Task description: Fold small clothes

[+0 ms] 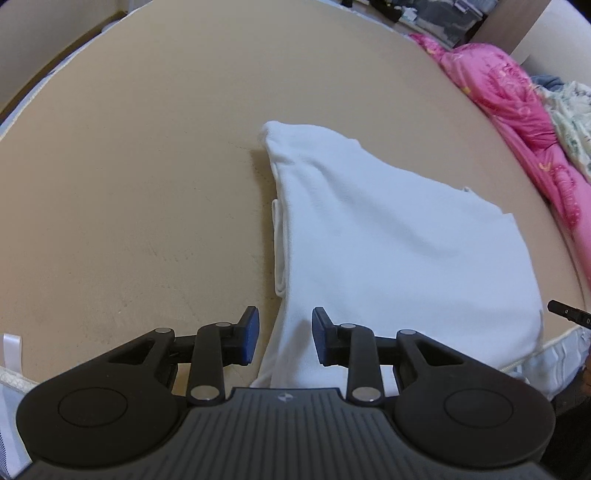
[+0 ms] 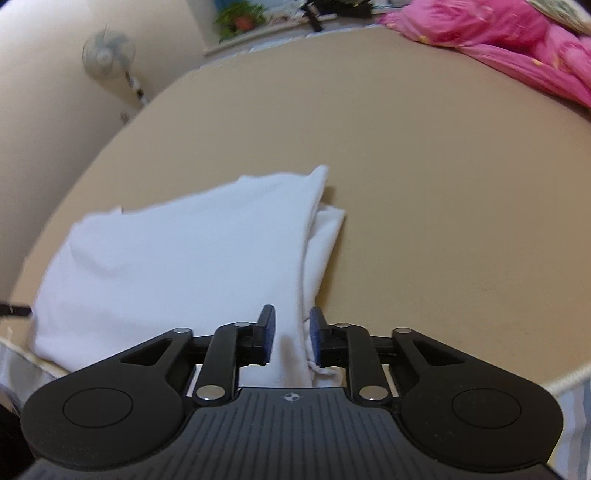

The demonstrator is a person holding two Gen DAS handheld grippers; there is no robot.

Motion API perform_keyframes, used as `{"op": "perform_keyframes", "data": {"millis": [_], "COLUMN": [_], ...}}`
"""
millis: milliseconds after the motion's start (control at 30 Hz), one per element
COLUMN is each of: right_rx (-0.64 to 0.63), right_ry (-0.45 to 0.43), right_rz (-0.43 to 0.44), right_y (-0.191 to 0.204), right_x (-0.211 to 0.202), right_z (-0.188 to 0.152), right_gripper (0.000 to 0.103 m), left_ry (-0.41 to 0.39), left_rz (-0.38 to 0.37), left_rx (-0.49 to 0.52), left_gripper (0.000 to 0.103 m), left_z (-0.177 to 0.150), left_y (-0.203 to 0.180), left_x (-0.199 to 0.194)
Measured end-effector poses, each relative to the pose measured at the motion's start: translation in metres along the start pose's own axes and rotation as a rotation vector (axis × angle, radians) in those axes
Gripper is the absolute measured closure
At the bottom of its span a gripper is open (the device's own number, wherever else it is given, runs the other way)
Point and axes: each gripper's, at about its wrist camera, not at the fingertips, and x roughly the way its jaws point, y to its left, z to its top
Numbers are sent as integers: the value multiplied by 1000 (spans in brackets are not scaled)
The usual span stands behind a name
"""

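Lying folded on the tan bed (image 1: 147, 166), the white garment (image 1: 388, 240) fills the right half of the left wrist view, its stacked folded edges showing along its left side and its near end trailing down toward the camera. The left gripper (image 1: 285, 338) hovers at that near end with its blue-padded fingers (image 1: 251, 334) parted by a moderate gap; the cloth's left edge runs up between them, but neither pad is pressed against it, so they hold nothing. A pink quilt (image 1: 517, 110) is bunched along the far right side of the bed, with a pale patterned fabric (image 1: 572, 122) beside it. A dark tip of the other tool (image 1: 569, 316) pokes in at the right edge.

In the right wrist view, the garment (image 2: 184, 266) lies to the left, its right folded edge running down between the fingers (image 2: 267, 332) of the right gripper (image 2: 291, 334). The gap here is narrower, cloth fills it and appears to touch both pads, yet whether it is actually pinched I cannot tell. The bed (image 2: 443, 203) stretches away to the right, the pink quilt (image 2: 498, 33) at its far end. A standing fan (image 2: 105, 55) is by the wall, and a green plant (image 2: 240, 18) sits on a ledge beyond.
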Motion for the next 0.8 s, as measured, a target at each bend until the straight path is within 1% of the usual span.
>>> {"op": "perform_keyframes", "data": {"millis": [100, 167, 233, 267, 367, 433, 533, 567, 600, 667, 733, 800], "right_rx": [-37, -56, -86, -94, -89, -70, -65, -66, -65, -46, -6, 45], "right_ry": [25, 45, 99, 119, 129, 132, 128, 120, 100, 33, -41, -86], "right_rz": [-22, -49, -115, -132, -145, -141, -145, -151, -164, -190, -226, -261], "right_y": [10, 14, 15, 14, 12, 8, 6, 5, 5, 3, -4, -13], "right_x": [11, 16, 25, 29, 32, 31, 30, 28, 25, 17, 7, 0], "right_z": [4, 2, -3, -4, -3, -2, -2, -1, 0, 3, 8, 12], "right_gripper": [78, 72, 63, 62, 57, 53, 52, 52, 53, 54, 54, 53], "left_ry": [8, 16, 28, 30, 36, 37, 37, 35, 31, 22, 18, 24], "left_rz": [5, 10, 7, 7, 9, 9, 6, 6, 6, 12, 6, -12], "left_rx": [0, 3, 4, 8, 17, 15, 1, -9, -20, -43, -71, -104], "left_gripper": [69, 69, 69, 69, 69, 67, 64, 57, 48, 41, 41, 41], "left_z": [4, 7, 7, 7, 8, 8, 11, 12, 13, 15, 17, 19], "left_y": [-4, -6, -7, -7, -9, -8, -6, -5, -4, -1, 3, 7], "left_x": [1, 8, 9, 10, 15, 16, 20, 20, 20, 20, 21, 23]}}
